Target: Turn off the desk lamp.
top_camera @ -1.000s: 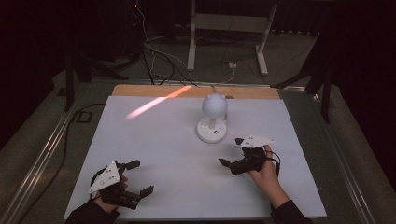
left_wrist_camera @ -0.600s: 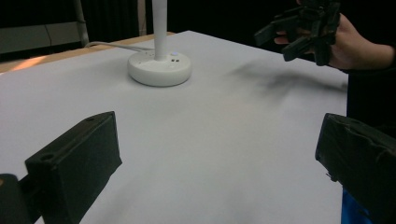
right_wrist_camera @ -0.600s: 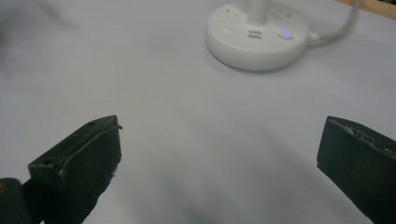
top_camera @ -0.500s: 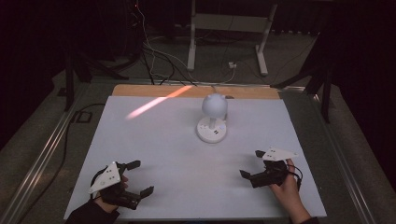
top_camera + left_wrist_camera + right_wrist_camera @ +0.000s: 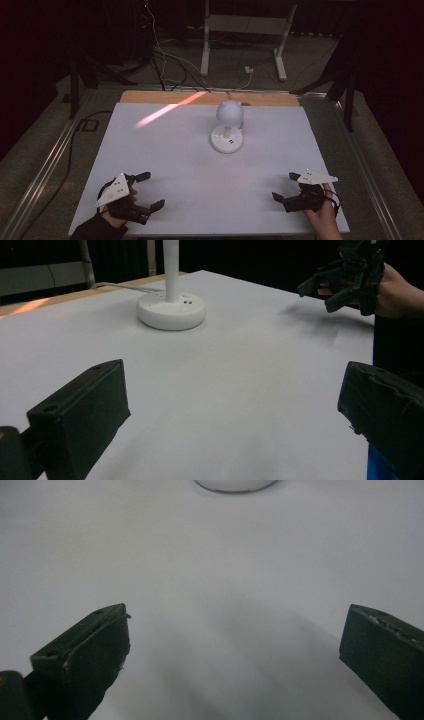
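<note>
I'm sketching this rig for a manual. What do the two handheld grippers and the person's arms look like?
Both grippers are black, each with two blocky, flat-faced jaws. The left gripper carries a pale grey three-cornered plate dotted with small dark marks, and the right gripper carries a similar plate. A thin dark cable loops beside the right hand. The left arm wears a dark sleeve.

Left gripper (image 5: 149,190) and right gripper (image 5: 285,186) hover, fingers spread wide
</note>
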Demonstrator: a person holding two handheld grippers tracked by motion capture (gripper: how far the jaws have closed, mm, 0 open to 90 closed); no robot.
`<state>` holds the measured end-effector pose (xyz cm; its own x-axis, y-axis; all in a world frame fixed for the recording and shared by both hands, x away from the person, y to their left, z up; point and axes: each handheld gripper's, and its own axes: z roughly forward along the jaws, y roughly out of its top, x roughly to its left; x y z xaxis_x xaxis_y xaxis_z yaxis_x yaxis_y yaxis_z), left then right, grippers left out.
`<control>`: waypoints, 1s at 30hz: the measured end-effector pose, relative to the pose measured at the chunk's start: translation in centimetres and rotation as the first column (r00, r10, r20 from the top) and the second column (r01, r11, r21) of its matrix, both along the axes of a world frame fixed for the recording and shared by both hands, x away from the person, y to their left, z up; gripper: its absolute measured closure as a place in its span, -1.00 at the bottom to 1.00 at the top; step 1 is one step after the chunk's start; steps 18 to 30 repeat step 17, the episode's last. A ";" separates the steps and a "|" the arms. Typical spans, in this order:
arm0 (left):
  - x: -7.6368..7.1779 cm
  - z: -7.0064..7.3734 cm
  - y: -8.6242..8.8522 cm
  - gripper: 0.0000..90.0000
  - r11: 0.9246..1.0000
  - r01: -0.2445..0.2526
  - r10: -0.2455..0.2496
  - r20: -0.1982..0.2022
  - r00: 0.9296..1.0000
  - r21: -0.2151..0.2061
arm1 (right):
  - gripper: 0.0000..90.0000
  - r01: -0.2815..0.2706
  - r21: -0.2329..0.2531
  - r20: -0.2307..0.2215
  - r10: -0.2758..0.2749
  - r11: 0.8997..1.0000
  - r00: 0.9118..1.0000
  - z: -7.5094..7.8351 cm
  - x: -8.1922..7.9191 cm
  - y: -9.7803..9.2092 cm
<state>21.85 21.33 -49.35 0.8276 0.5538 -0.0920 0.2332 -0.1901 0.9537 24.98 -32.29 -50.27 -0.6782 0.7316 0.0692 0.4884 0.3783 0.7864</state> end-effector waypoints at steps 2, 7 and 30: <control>0.0 0.0 0.0 -0.99 1.000 0.001 -0.001 0.001 1.000 -0.004 | -1.00 0.004 0.000 0.001 -0.004 1.000 1.000 -0.1 0.0 -0.1; 0.0 0.0 0.0 -0.99 1.000 0.004 -0.004 -0.002 1.000 -0.001 | -1.00 -0.003 -0.002 -0.004 0.003 1.000 1.000 -0.3 0.4 0.2; 0.0 0.0 0.0 -0.99 1.000 0.007 -0.007 -0.002 1.000 0.002 | -1.00 -0.013 -0.012 -0.017 0.013 1.000 1.000 -0.6 0.7 0.6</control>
